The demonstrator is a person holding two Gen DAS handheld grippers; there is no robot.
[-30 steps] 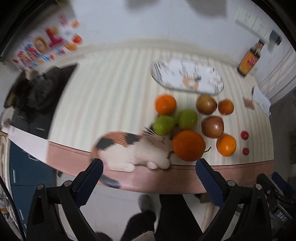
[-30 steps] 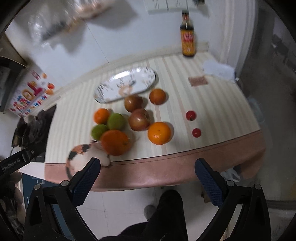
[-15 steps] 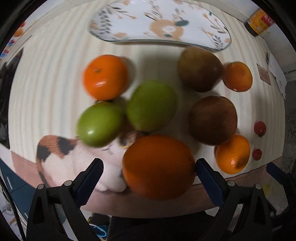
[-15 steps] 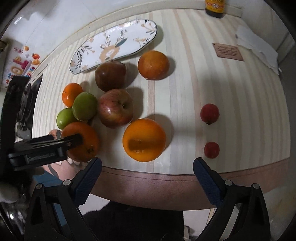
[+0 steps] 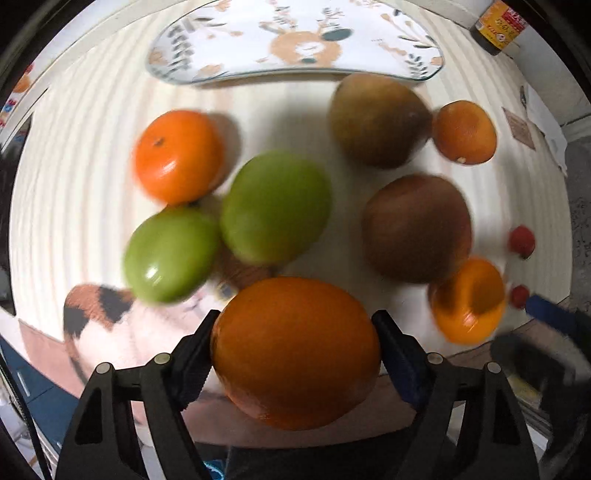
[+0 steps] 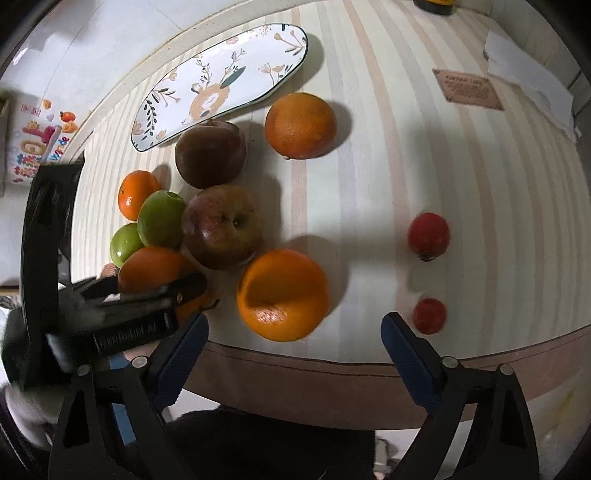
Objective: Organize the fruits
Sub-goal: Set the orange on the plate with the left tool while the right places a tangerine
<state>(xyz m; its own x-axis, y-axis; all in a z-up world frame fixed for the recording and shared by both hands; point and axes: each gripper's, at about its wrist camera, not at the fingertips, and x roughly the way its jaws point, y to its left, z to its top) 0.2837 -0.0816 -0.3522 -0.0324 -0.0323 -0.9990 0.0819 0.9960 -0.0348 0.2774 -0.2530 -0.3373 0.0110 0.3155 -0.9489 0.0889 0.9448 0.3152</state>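
My left gripper (image 5: pixel 295 345) is shut on a large orange (image 5: pixel 295 352) at the table's near edge; it also shows in the right wrist view (image 6: pixel 147 269) with the gripper around it. Beyond it lie two green fruits (image 5: pixel 275 206), a small orange (image 5: pixel 179 157) and two dark red apples (image 5: pixel 415 227). My right gripper (image 6: pixel 293 338) is open and empty, just short of another large orange (image 6: pixel 282 293). A further orange (image 6: pixel 301 125) and two small red fruits (image 6: pixel 428 234) lie on the table. A long patterned plate (image 6: pixel 221 85) lies empty at the back.
A calico cat toy (image 5: pixel 110 317) lies at the table's near left edge beside the held orange. A dark sauce bottle (image 5: pixel 498 24) stands at the back right. A brown card (image 6: pixel 467 88) and white paper (image 6: pixel 528 96) lie at the right.
My left gripper has moved forward and closed on the large orange. My right gripper has moved lower and closer to the table, toward the front orange.
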